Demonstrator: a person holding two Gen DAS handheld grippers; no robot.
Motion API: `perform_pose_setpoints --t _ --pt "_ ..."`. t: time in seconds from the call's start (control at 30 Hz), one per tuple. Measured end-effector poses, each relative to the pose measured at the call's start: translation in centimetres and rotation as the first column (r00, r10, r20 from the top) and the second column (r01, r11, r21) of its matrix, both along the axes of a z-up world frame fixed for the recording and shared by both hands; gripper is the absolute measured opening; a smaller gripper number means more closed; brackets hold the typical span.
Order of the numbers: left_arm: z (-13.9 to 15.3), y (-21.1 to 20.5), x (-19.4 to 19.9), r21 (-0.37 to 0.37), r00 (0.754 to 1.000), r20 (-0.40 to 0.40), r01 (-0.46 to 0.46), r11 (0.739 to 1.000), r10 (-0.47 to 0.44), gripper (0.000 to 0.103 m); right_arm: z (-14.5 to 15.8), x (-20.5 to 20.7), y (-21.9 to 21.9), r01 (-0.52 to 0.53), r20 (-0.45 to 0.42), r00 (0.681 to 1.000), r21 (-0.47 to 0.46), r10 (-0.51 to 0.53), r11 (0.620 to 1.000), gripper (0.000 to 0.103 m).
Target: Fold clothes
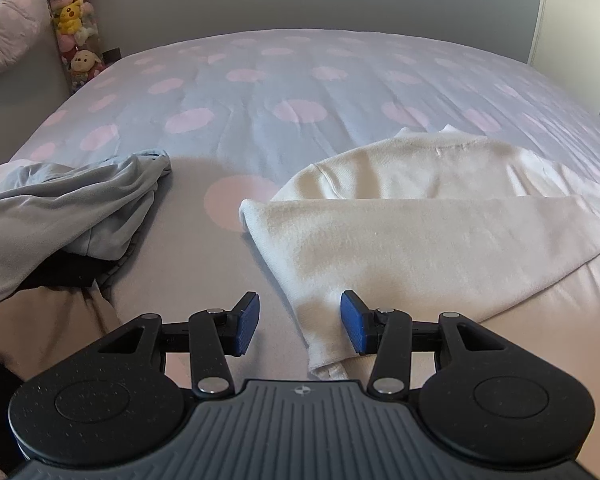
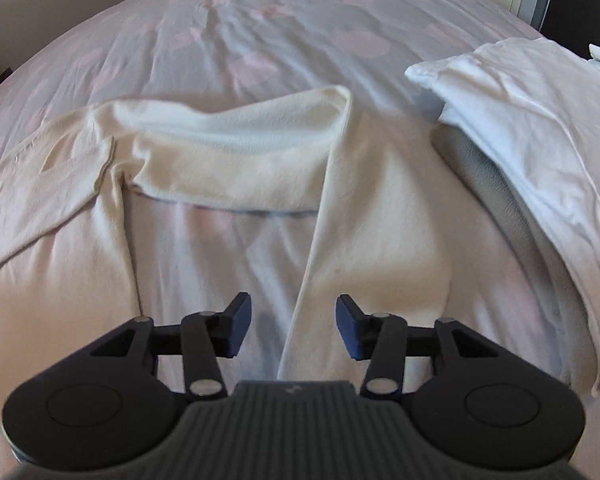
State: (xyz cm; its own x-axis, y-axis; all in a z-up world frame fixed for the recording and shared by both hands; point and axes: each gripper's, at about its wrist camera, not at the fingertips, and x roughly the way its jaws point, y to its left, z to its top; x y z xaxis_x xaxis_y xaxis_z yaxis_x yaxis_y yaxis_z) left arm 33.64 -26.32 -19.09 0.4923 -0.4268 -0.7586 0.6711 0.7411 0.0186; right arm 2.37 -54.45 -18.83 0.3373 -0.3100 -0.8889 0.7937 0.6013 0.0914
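A cream long-sleeved top lies spread on the polka-dot duvet, one sleeve folded across it, with both the left gripper and right gripper parted above it gripping nothing, grey clothes at near left.

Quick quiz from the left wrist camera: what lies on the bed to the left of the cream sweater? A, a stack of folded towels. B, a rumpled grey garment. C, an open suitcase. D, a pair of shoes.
B: a rumpled grey garment lies in a loose heap on the dotted bedcover, apart from the cream sweater on its right.
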Motion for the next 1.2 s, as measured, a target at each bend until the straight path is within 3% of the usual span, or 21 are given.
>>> perform_pose_setpoints --t 0.1,0.17,0.23,0.27,0.43,0.67,0.83,1.07,1.2 --pt "0.1 0.1 0.0 -0.004 1.000 0.000 -0.002 1.000 0.002 0.043 -1.1 0.4 1.1 -0.031 -0.068 0.997 -0.010 0.030 0.999 0.051" --pt "0.2 0.2 0.1 -0.008 1.000 0.001 -0.005 1.000 0.005 0.043 -1.4 0.5 1.4 -0.057 -0.111 0.992 -0.032 0.053 0.998 0.044" --pt "0.3 0.3 0.0 -0.012 1.000 -0.001 -0.006 1.000 0.006 0.043 -1.2 0.5 1.2 -0.074 -0.157 0.985 -0.051 0.066 0.996 0.010" --pt "0.3 0.3 0.0 -0.014 1.000 -0.004 -0.006 1.000 0.006 0.043 -1.1 0.5 1.0 -0.078 -0.175 0.982 -0.055 0.067 0.995 0.007" --pt "1.0 0.6 -0.2 -0.038 1.000 0.001 -0.001 0.999 0.001 0.043 3.4 0.2 0.0 -0.043 -0.123 0.992 -0.120 0.028 0.992 0.006" --pt "2.2 1.3 -0.2 -0.078 1.000 0.006 -0.003 0.997 0.003 0.043 14.8 2.2 -3.4 0.063 0.046 0.998 -0.231 -0.054 0.971 0.005" --pt "3.0 1.9 -0.2 -0.112 1.000 0.008 -0.005 0.994 0.006 0.043 22.4 5.7 -4.6 0.094 0.148 0.988 -0.286 -0.053 0.954 0.004" --pt "3.7 2.6 0.0 -0.162 1.000 -0.010 -0.005 0.987 0.003 0.043 30.2 13.1 -2.1 0.025 0.236 0.970 -0.364 0.066 0.931 0.004" --pt "3.9 3.0 0.1 -0.177 1.000 -0.014 -0.008 0.984 0.005 0.043 33.2 18.1 1.0 -0.049 0.281 0.944 -0.397 0.172 0.917 0.004"
